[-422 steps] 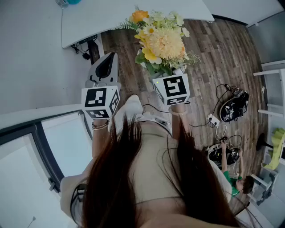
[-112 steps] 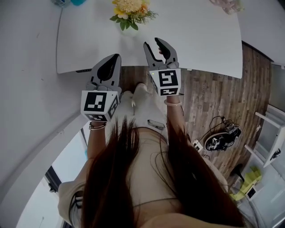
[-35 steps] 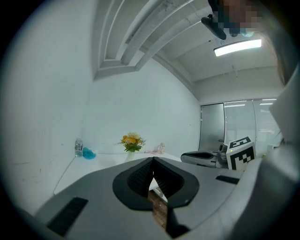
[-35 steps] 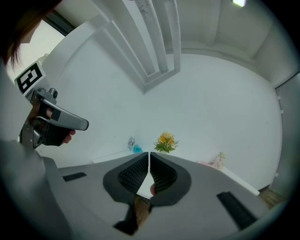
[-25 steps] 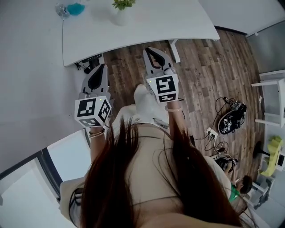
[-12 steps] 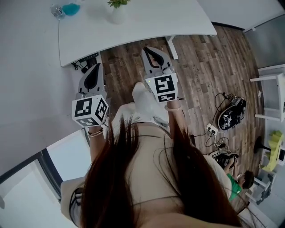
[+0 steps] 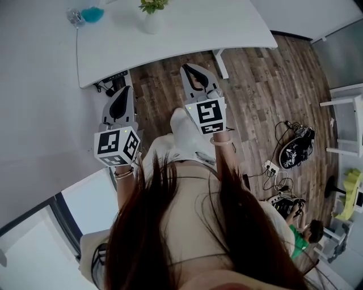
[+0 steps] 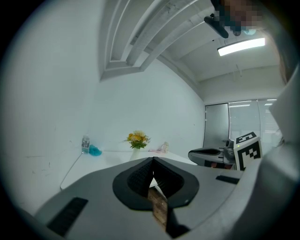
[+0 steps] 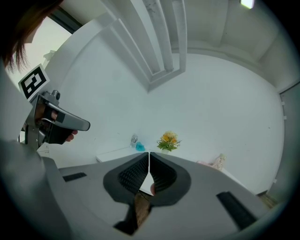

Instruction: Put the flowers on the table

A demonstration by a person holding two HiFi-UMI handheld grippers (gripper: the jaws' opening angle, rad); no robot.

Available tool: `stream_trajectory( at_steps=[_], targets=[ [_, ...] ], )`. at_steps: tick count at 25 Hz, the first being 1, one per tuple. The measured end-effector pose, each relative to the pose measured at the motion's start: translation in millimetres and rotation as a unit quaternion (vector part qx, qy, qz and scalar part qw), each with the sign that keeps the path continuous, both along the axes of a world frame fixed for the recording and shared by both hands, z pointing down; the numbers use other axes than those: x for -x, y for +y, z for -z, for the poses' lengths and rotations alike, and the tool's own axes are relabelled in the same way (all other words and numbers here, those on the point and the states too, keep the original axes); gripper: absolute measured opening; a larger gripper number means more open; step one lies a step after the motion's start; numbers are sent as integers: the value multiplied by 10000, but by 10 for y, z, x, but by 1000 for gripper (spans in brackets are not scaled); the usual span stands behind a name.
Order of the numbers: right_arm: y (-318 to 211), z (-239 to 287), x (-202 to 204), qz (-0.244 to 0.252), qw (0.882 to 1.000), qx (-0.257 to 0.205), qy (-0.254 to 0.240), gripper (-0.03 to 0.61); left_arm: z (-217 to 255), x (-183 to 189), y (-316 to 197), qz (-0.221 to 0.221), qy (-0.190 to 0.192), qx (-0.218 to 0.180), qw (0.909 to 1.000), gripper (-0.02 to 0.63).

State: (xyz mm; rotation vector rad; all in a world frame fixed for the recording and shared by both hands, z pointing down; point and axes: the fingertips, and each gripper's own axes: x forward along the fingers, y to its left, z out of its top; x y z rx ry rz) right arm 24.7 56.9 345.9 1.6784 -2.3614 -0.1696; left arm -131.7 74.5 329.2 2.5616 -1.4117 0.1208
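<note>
Flowers (image 7: pixel 152 5) stand on bench (image 7: pixel 193 28), toward its far edge. Bottle (image 7: pixel 74 15) on the same bench, left of flowers, at the corner. Left hand-held gripper (image 7: pixel 125 90) and right hand-held gripper (image 7: pixel 191 70) side by side over floor (image 7: pixel 272 73), on the bench's near side, well apart from flowers.

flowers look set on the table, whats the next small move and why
Probably just lower both tongs and stop. The flowers already stand upright in their vase on the white table, and the left tongs and right tongs are shut, empty and well clear of it.
</note>
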Motion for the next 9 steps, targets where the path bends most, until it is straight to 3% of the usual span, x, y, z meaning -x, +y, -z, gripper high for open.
stream_trajectory(
  at_steps=[9],
  targets=[
    [-100,-30,14,-19,10000,16,2,31,-56,-39,-54,-77,-78,12,9999,3]
  ],
)
